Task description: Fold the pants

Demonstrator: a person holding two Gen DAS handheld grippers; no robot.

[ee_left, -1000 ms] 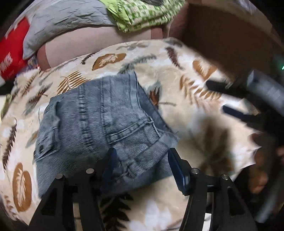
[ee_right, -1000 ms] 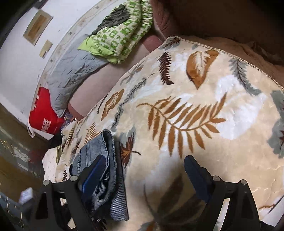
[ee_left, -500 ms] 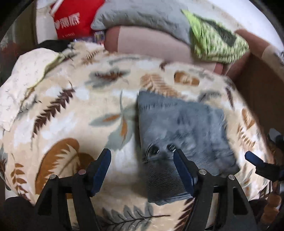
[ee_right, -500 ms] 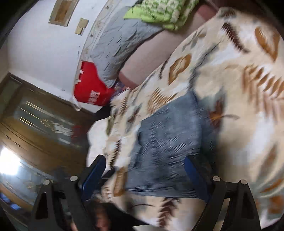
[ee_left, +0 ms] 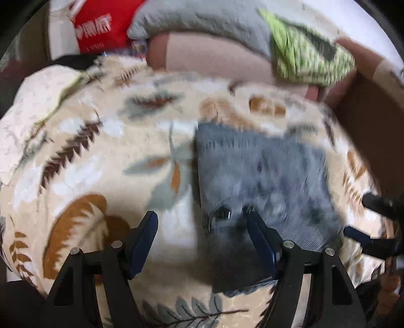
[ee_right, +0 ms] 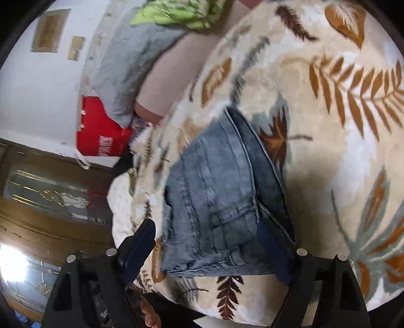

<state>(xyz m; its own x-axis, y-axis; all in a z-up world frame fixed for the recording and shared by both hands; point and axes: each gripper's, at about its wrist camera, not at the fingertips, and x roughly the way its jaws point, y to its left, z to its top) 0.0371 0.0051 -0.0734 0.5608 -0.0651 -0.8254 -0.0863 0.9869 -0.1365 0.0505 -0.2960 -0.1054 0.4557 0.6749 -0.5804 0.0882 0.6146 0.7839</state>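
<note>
Folded blue denim pants [ee_left: 265,181] lying flat in a compact bundle on a leaf-patterned cream blanket [ee_left: 106,156], waistband button visible at the near edge in the left wrist view, back pocket and seams clear in the right wrist view.

Left gripper [ee_left: 202,239] poised over the bundle's near left corner, jaws wide, having just been opening — one finger above bare blanket, the other above denim, nothing clamped.

Right gripper [ee_right: 209,252] straddling the bundle's near end, jaws wide though just closing a little; one finger [ee_right: 137,246] clear of the cloth beside the pants, the other finger [ee_right: 271,248] against the folded edge, contact too unclear to call a grip.

Beyond the pants: pinkish bolster [ee_left: 209,58] at the blanket's far edge, grey quilted pillow [ee_left: 202,17] and green patterned cloth [ee_left: 310,55] stacked on it — red bag with white lettering [ee_right: 101,136] further left against the white wall [ee_right: 30,83].
</note>
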